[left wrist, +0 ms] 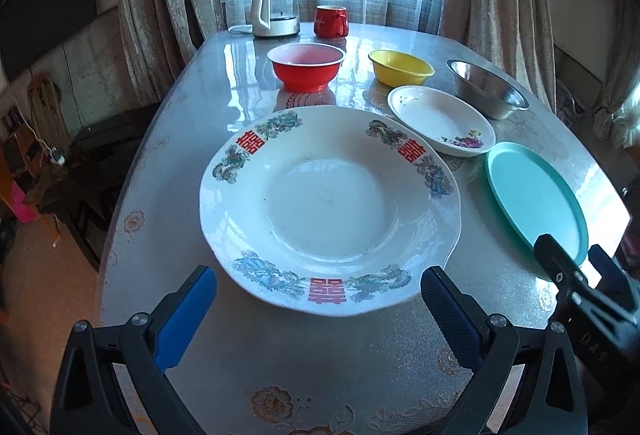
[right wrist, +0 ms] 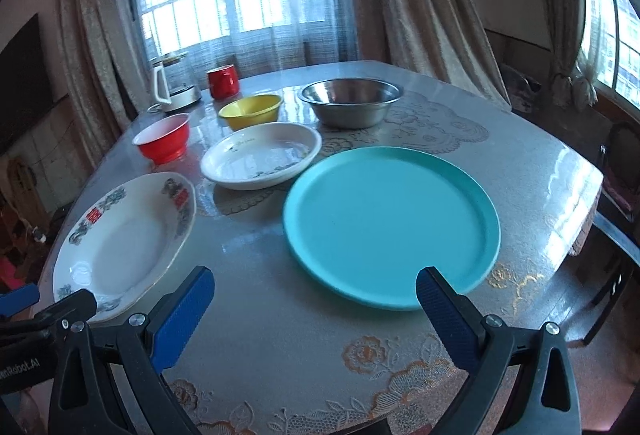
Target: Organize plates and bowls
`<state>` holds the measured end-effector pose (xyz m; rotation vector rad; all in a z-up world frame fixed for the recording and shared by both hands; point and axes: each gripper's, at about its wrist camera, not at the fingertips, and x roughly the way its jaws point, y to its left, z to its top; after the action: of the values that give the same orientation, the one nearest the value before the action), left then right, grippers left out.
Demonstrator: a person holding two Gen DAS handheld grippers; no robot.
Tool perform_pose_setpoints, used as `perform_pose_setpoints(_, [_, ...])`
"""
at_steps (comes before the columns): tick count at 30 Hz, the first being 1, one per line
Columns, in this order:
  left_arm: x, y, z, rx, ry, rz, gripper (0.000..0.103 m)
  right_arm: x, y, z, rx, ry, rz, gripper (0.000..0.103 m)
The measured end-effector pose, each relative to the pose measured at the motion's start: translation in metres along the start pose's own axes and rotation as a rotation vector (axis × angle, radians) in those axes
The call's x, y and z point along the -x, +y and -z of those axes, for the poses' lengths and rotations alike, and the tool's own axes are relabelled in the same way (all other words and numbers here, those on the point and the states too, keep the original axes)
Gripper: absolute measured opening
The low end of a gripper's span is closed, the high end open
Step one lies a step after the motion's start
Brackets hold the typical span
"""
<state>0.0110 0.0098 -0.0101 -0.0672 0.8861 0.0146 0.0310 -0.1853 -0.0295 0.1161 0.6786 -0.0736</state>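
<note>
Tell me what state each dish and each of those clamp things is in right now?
Left gripper: open, holding nothing.
Right gripper: open, holding nothing.
Large patterned plate: empty, flat on table.
Teal plate: empty, flat.
Small floral plate: upright, a few specks inside.
Red bowl: upright, empty.
Yellow bowl: upright, empty.
Steel bowl: upright, empty.
Red mug: upright; contents hidden.

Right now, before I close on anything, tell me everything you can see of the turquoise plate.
The turquoise plate is round, flat-bottomed with a low raised rim, plain matte, plastic-looking, and empty. It lies flat and right side up on the table, directly ahead of the open right gripper, whose fingers flank its near edge without gripping it. The small white floral plate sits just beyond it, close to its far-left edge; whether they touch is unclear.
</note>
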Motion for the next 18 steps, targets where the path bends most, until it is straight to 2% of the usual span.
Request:
perform_pose_setpoints(4, [-0.001, 0.014, -0.004, 0.044, -0.013, 0.037, 0.103, 0.002, 0.011, -0.001, 0.048, -0.040, -0.070, 0.103])
perform_pose_setpoints(7, [-0.006, 0.034, -0.007, 0.130, 0.000, 0.126, 0.103, 0.000, 0.019, -0.003, 0.090, -0.054, -0.089, 0.103])
perform_pose_setpoints(9, [-0.013, 0.042, -0.008, 0.174, 0.033, 0.154, 0.103, -0.005, 0.024, -0.004, 0.115, -0.037, -0.107, 0.103])
perform_pose_setpoints(12, [-0.020, 0.052, -0.009, 0.213, 0.060, 0.161, 0.103, -0.011, 0.028, -0.006, 0.120, -0.020, -0.175, 0.103])
perform_pose_setpoints(15, [-0.020, 0.060, -0.011, 0.238, 0.034, 0.131, 0.103, -0.016, 0.034, -0.010, 0.127, -0.021, -0.210, 0.103])
perform_pose_setpoints(18, [-0.026, 0.067, -0.017, 0.230, 0.035, 0.125, 0.103, -0.026, 0.043, -0.016, 0.148, 0.006, -0.261, 0.097])
